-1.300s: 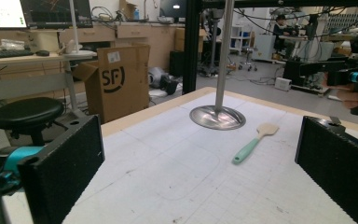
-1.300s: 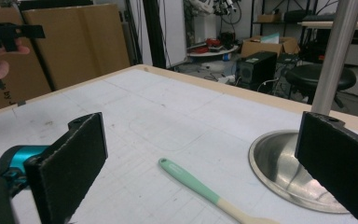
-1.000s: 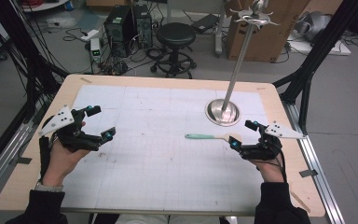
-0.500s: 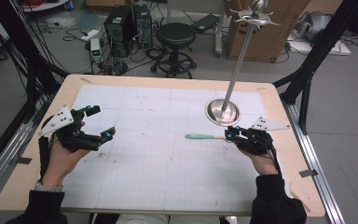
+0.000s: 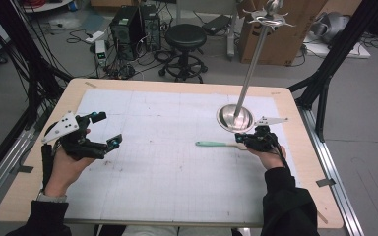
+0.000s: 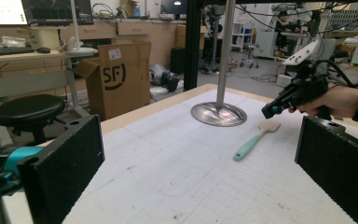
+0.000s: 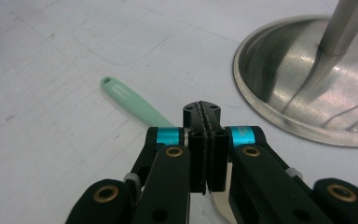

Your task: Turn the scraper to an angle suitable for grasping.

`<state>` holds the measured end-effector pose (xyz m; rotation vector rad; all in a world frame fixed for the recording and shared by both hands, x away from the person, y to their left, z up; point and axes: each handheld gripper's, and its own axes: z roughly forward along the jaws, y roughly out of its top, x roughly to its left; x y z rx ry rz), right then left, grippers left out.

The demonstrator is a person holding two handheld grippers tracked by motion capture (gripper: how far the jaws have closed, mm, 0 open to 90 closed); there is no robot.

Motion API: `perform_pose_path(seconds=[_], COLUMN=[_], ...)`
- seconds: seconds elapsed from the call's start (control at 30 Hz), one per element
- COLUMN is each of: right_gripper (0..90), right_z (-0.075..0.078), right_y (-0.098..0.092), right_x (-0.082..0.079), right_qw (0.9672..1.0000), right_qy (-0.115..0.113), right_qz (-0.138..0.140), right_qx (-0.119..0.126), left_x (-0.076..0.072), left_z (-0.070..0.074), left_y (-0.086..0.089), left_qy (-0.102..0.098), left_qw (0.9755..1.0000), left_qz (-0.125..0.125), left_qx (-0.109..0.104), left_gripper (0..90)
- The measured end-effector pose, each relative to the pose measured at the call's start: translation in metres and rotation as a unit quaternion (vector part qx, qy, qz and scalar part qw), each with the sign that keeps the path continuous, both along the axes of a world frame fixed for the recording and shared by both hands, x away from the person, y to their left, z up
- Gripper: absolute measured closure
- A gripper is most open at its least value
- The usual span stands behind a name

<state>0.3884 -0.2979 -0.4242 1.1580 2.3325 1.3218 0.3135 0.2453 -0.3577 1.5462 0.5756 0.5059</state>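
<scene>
A mint-green spatula lies flat on the white mat, its beige head pointing towards the right hand. My right gripper hovers just over that head. Its jaws have just been closing and now stand pressed together with nothing between them. The green handle runs out from under them to the left. My left gripper is held open above the mat's left side, its pads wide apart and bare.
A round steel base with a tall pole stands just behind the right gripper. The white mat covers most of the wooden table. A stool and boxes sit on the floor beyond.
The right gripper has moved left and down to the spatula's head, and its jaws have gone from wide open to shut. The left hand has stayed where it was.
</scene>
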Motion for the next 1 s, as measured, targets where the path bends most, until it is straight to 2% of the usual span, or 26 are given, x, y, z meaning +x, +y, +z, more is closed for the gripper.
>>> perform_pose_path(seconds=[0.13, 0.2, 0.27, 0.4, 0.6, 0.8, 1.0], right_gripper=[89.9, 90.0, 90.0, 90.0, 89.9, 90.0, 90.0], right_z=[-0.005, -0.007, -0.009, -0.015, -0.018, -0.019, -0.018], right_y=[0.001, 0.002, 0.002, 0.004, 0.011, 0.010, 0.011], right_x=[0.012, 0.017, 0.019, 0.021, 0.024, 0.022, 0.016], right_qw=[0.9994, 0.9990, 0.9988, 0.9977, 0.9968, 0.9964, 0.9961], right_qy=[0.023, 0.025, 0.034, 0.045, 0.036, 0.050, 0.050], right_qz=[-0.003, -0.005, -0.003, -0.010, -0.009, -0.012, -0.016], right_qx=[-0.024, -0.035, -0.034, -0.050, -0.071, -0.068, -0.071], left_x=[0.000, 0.000, -0.001, -0.001, -0.002, -0.001, -0.002], left_z=[-0.001, 0.000, 0.000, 0.000, 0.000, -0.001, -0.002], left_y=[0.000, 0.000, 0.000, 0.000, 0.000, 0.002, 0.001], left_qy=[0.001, 0.000, 0.000, -0.001, -0.002, 0.003, 0.005], left_qw=[1.0000, 1.0000, 1.0000, 1.0000, 1.0000, 1.0000, 1.0000], left_qz=[0.000, 0.000, 0.000, -0.001, -0.002, 0.001, -0.007], left_qx=[0.000, 0.001, 0.000, -0.001, 0.001, 0.000, -0.002], left_gripper=[1.7, 1.7, 1.7, 1.7, 1.7, 1.6, 1.7])
